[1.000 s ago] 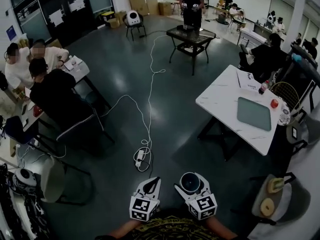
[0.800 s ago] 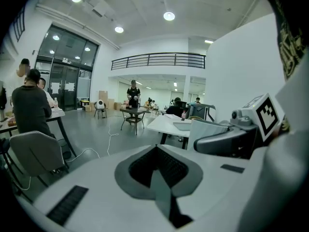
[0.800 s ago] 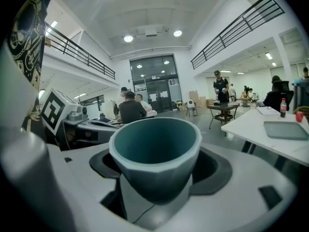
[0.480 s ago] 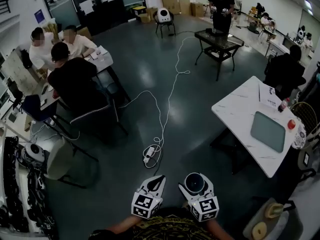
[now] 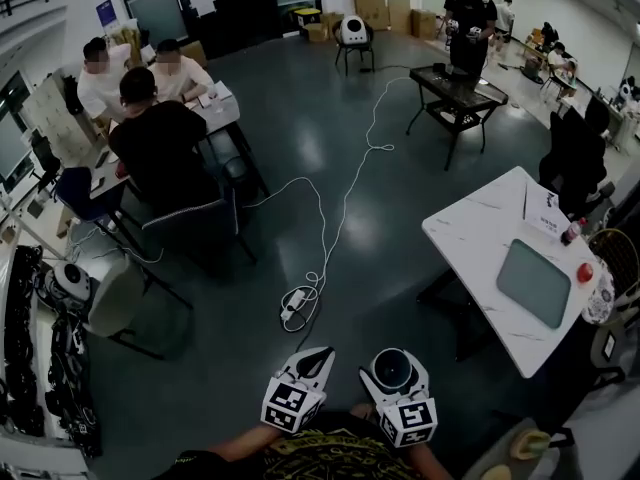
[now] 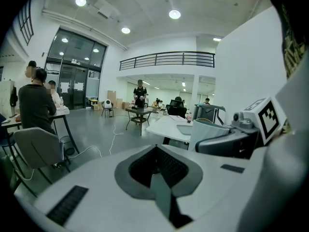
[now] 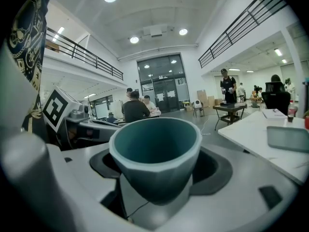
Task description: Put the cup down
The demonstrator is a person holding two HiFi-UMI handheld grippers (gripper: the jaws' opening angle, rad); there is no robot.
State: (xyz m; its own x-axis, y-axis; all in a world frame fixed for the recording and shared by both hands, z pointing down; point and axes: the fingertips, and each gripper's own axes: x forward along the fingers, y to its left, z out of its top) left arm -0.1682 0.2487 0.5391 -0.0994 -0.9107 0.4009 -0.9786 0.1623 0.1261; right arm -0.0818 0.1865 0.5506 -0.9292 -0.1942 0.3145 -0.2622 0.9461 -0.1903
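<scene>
Round tapered cup (image 7: 155,164), matte pale-grey outside, teal inside: upright, mouth up, long axis vertical, clamped between right gripper (image 5: 392,372) jaws. Left gripper (image 6: 155,170) jaws together, empty.

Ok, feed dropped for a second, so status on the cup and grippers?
Right gripper shut on cup, upright. Left gripper shut, empty. White table off right, cup not over it. Power strip on floor ahead.

No writing, label or number is legible anywhere here.
</scene>
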